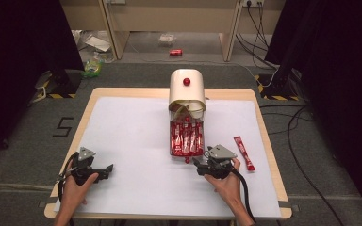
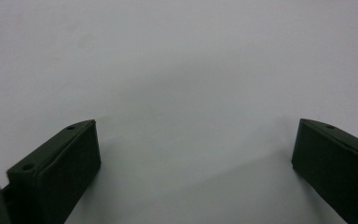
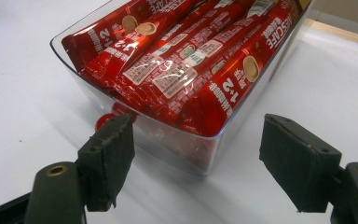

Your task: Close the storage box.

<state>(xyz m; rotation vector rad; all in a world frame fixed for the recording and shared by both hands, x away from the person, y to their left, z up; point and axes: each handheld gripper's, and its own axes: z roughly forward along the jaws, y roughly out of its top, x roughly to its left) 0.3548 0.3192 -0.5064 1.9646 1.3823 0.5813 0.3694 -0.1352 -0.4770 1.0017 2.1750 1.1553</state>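
Hovering at the near end of the clear drawer (image 3: 205,144), the right claw (image 3: 196,154) stands wide open with nothing between its pads; its jaws straddle the drawer's front corner without touching it. A small red knob (image 3: 106,120) shows on the drawer's front wall, just beyond the claw's one jaw. My reading: the knob is the handle for sliding the drawer, and the claw stands open beside it, either ready to take it or free of it.

Drawer is packed with red coffee sticks (image 3: 182,70) lying lengthwise, side by side, ends toward the claw. It is drawn out toward the near edge of the bench from under a cream dispenser box (image 1: 187,89) with a red button on top, which stands at the middle of the far edge. Pulled out like this, the sticks are reachable from above.

One loose stick (image 1: 243,152) lies flat on the white sheet, right of the drawer, near the right edge of the bench (image 1: 122,136), just beyond the right claw (image 1: 199,164). Probably the one meant for the drawer, or just taken from it; cannot tell which.

Left claw (image 2: 193,154) rests near the near-left corner, well apart from everything, jaws wide open over bare sheet, holding nothing. Seems parked out of the way.
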